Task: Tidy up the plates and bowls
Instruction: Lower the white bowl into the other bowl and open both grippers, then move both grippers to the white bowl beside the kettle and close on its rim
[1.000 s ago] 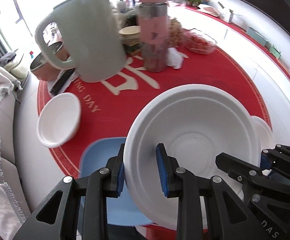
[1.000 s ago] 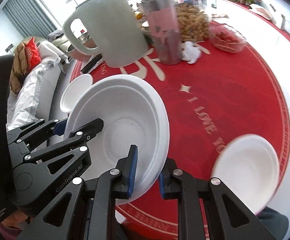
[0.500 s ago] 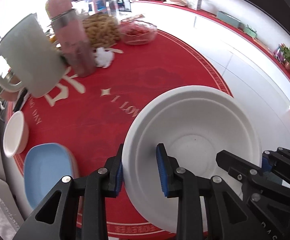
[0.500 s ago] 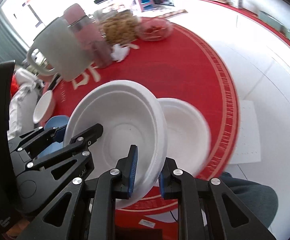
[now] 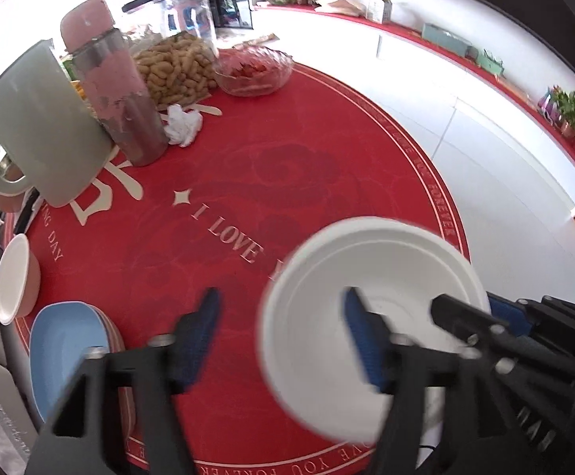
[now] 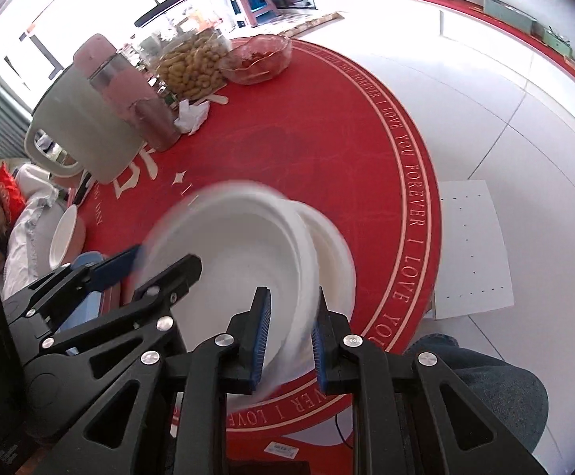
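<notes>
A white bowl (image 5: 366, 269) hangs tilted over the red tablecloth (image 5: 287, 166) near the table's front right edge. My left gripper (image 5: 281, 312) has its jaws opening; the bowl's left rim lies between them and neither pad presses on it. My right gripper (image 6: 289, 316) is shut on the opposite rim of the white bowl (image 6: 240, 245). A second white bowl (image 6: 336, 253) sits on the cloth just below and to the right, partly covered. The left gripper's fingers (image 6: 117, 265) show at the left in the right wrist view.
A grey-green jug (image 5: 38, 126), a pink bottle (image 5: 117, 95), a jar of peanuts (image 5: 176, 67), a glass dish (image 5: 253, 69) and a crumpled tissue (image 5: 182, 124) stand at the back. A blue plate (image 5: 65, 352) and a small white bowl (image 5: 12, 277) lie left. A person's knee (image 6: 485, 388) is at the table edge.
Both grippers carried the white bowl rightwards across the table until it hangs over the second white bowl. The left jaws, shut on the rim before, have sprung apart.
</notes>
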`<state>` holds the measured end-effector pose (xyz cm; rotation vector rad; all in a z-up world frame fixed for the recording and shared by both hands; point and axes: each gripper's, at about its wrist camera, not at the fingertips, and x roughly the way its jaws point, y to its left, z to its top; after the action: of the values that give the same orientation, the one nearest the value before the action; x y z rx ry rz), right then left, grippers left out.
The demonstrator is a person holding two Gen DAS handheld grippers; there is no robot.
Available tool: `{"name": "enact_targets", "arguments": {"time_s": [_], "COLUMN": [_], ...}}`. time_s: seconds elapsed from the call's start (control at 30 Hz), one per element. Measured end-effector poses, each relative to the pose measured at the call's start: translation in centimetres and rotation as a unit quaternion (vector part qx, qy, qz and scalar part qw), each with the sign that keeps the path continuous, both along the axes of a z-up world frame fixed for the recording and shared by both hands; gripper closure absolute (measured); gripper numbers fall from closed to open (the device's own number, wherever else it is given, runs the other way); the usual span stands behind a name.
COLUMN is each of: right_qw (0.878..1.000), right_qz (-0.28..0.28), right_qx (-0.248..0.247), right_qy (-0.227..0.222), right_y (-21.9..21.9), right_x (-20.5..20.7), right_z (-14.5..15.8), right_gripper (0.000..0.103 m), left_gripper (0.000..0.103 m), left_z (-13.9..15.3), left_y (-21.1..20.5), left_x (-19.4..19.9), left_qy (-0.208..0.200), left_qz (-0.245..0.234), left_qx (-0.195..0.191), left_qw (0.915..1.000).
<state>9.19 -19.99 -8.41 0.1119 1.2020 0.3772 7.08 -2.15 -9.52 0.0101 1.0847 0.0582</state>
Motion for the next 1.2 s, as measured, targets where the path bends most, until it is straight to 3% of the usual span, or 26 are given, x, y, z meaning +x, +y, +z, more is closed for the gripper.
{"name": "enact_targets", "arguments": {"time_s": [0.07,0.1,0.13,0.17,0.37,0.6,1.0,1.2], "right_qw": [1.000,1.000,1.000,0.999,0.998,1.000,0.996,0.988], "right_qz": [-0.010,-0.017,-0.026,-0.029,-0.051,-0.014,0.084,0.151], "right_qx": [0.000,0.000,0.003,0.008,0.019,0.018,-0.003,-0.021], "right_qy": [0.003,0.000,-0.010,-0.015,-0.022,-0.021,-0.019,-0.017], "right_y": [-0.6,-0.9,-1.4,-1.6,-2.3,0.9,11.4,18.5], "right_x": [0.1,0.1,0.1,0.1,0.4,-0.1,-0.8,-1.4], "right_z": [0.0,0.2,0.5,0.8,1.9,2.6,3.5,3.3], "right_gripper": [0.071,0.042,0.020,0.015,0.015,0.015,0.015,0.015], "left_gripper": [0.024,0.023,0.022,0.022,0.021,0.021,0.021,0.021], "left_z": [0.5,0.8,1.1,1.4,2.3,2.7,3.7,3.9], "left_y": [0.8,1.3,1.9,2.4,5.8,9.3,19.4,25.9], "left_x": [-0.5,-0.8,-1.2,-1.6,-3.8,-6.1,-10.0,-11.9], "left_qy": [-0.014,-0.020,-0.028,-0.034,-0.050,-0.053,-0.055,-0.054], "left_qz": [0.003,0.004,0.005,0.006,0.031,0.062,0.149,0.214], "left_qx": [-0.008,-0.011,-0.016,-0.020,-0.045,-0.041,-0.050,-0.063], "left_qw": [0.9999,0.9997,0.9995,0.9992,0.9973,0.9958,0.9861,0.9733]}}
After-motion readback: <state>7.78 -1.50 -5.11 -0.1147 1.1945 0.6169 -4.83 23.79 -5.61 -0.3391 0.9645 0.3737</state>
